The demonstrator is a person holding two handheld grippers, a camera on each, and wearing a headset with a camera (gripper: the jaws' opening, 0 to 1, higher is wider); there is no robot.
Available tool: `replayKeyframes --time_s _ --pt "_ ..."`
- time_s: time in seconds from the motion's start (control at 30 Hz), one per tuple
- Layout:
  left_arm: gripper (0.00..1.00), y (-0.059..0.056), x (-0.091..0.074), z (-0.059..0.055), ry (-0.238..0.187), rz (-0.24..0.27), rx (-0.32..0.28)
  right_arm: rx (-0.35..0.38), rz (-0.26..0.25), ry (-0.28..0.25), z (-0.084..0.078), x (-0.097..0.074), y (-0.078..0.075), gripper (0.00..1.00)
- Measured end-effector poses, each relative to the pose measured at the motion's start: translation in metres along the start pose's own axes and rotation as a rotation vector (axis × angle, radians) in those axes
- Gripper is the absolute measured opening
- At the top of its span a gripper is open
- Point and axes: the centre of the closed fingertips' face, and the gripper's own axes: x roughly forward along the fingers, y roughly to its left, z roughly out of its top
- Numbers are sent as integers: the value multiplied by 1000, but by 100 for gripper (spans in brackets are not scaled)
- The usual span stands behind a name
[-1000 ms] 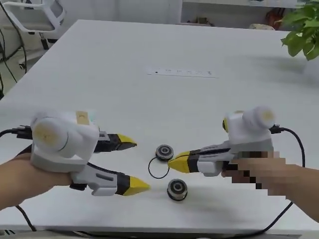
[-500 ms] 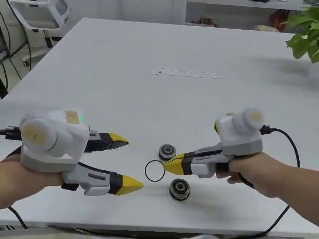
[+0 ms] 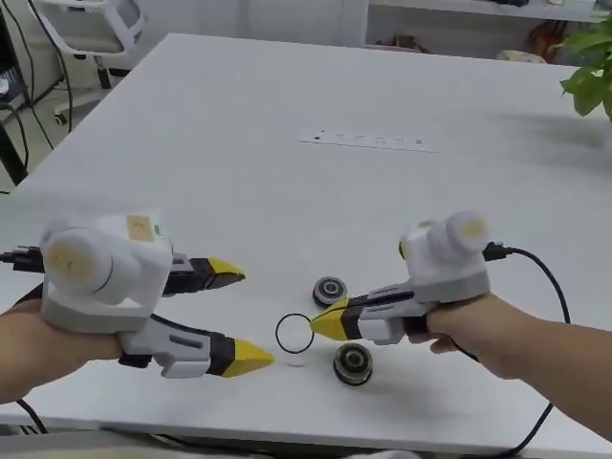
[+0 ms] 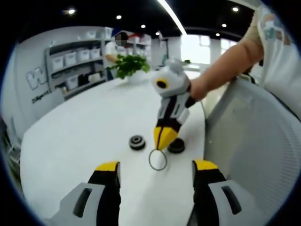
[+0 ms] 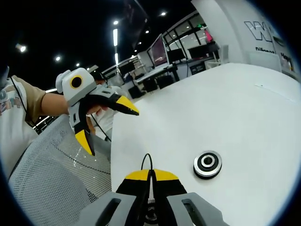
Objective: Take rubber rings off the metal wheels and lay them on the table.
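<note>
My right gripper [image 3: 323, 321] is shut on the edge of a thin black rubber ring [image 3: 277, 333], holding it low over the white table [image 3: 287, 191]. The ring hangs from that gripper's yellow tip [image 4: 164, 136] in the left gripper view and appears edge-on [image 5: 147, 162] above the closed jaws [image 5: 150, 176] in the right gripper view. Two metal wheels lie beside it, one farther [image 3: 330, 290] and one nearer [image 3: 353, 363]. My left gripper [image 3: 239, 316] stands open to the left of the ring, holding nothing.
A white strip with small marks [image 3: 368, 141] lies mid-table. A plant [image 3: 595, 72] stands at the far right, an office chair [image 3: 86, 24] beyond the far left corner. The table's near edge [image 3: 287, 435] runs just below the grippers. A black cable [image 3: 535, 421] trails from the right gripper.
The right gripper has carried the ring a little to the left, away from the two wheels. The left gripper stays open in about the same place. The head camera has shifted.
</note>
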Motion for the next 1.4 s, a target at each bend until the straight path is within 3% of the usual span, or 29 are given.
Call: replayKeyframes --time_s 0.27,0.5,1.0,1.4 --pt "63 1 0 -2 8 3 -1 -19 -19 27 -5 2 -3 0" --pt "63 0 -1 -4 16 4 -2 -25 -23 27 -7 -1 -4 12" --pt "63 2 0 -3 19 4 1 -41 -22 -6 1 -8 1 36" --pt "62 1 7 4 20 -14 22 -45 -35 -86 18 -28 2 43"
